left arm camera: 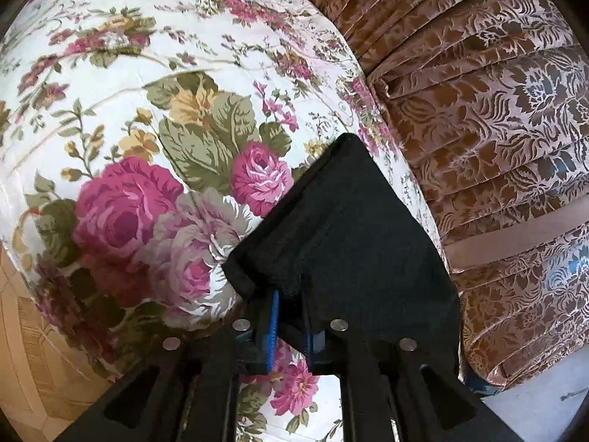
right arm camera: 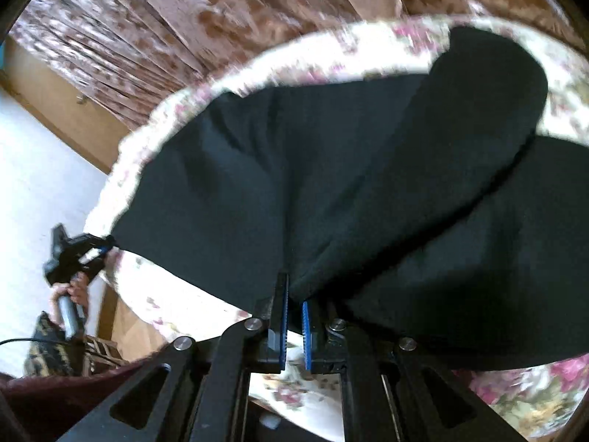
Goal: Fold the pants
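1. Pants (right arm camera: 313, 169), one black pair, lie spread over the flowered bedcover (left arm camera: 129, 118), partly lifted at two held spots.
2. Left gripper (left arm camera: 291, 294) pinches a doubled hem end; its jaws look nearly together on the cloth.
3. Right gripper (right arm camera: 292, 294) is clamped on a bunched edge near the middle.
4. Both ends should travel together, I'd say, keeping the cloth taut so the fold lands straight.
5. Count: two grippers, one bedcover, one brown patterned curtain (left arm camera: 497, 110).

Plain black fabric pants (right arm camera: 331, 184) at centre; white bedsheet printed with pink roses (left arm camera: 147, 147); brown-and-pink floral brocade curtain (left arm camera: 497, 110) at two o'clock.
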Tool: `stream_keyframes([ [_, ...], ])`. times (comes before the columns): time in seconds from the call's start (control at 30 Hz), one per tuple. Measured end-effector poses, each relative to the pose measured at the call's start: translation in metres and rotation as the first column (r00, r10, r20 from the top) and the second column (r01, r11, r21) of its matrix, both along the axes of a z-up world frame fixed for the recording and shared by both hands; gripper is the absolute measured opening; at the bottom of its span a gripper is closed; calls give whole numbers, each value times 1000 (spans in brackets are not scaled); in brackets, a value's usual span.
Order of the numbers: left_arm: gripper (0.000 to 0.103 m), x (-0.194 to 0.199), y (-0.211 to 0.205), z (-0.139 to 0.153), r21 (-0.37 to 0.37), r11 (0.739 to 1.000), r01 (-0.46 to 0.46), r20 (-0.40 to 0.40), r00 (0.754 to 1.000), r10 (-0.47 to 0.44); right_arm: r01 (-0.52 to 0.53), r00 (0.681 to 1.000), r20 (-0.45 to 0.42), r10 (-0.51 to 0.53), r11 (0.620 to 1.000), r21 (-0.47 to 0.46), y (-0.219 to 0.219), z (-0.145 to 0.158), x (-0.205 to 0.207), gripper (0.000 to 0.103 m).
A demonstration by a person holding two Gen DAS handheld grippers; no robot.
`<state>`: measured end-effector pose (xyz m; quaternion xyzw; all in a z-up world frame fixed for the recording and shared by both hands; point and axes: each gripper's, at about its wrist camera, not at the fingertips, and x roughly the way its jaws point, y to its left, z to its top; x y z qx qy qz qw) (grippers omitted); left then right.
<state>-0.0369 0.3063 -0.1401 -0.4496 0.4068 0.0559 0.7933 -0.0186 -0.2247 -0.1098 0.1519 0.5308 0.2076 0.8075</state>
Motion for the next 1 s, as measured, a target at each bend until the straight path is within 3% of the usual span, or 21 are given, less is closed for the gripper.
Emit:
stream_keyframes([
  [0.1,23,-8,4,17,95,995,-33,-46,998,38,9,1000,2,-9,1000,25,-4,-3,0,9],
  [0.17,23,-17,9,33,219,970,-105,-66,990,122,5,1000,-11,-5,999,45,-13,2,-1,32],
  [0.23,23,-26,12,45,264,952,-155,-31,985,169,20,1000,-16,-19,998,53,-31,12,-3,40],
  [0.33,23,-28,-2,66,297,945,-139,81,989,120,99,995,20,-99,995,13,-68,35,3,44],
  [0.43,23,-9,-42,78,321,947,-1,128,991,-43,194,979,64,-192,981,-24,-96,55,27,45],
  [0.5,23,7,-77,81,328,938,109,142,976,-163,255,965,77,-252,966,-38,-108,63,51,46],
  [0.63,23,38,-155,71,312,889,336,106,917,-384,357,932,103,-347,928,-106,-116,67,126,46],
  [0.7,23,49,-193,64,298,848,439,90,871,-483,372,928,79,-365,919,-128,-118,64,168,46],
  [0.8,23,61,-228,53,270,798,539,64,817,-574,383,924,54,-380,906,-182,-115,51,223,47],
  [0.93,23,65,-246,46,284,754,592,24,782,-623,420,899,30,-437,842,-338,-117,23,281,51],
  [1.0,23,68,-250,41,269,750,605,9,777,-630,409,897,-2,-442,832,-374,-118,8,292,51],
])
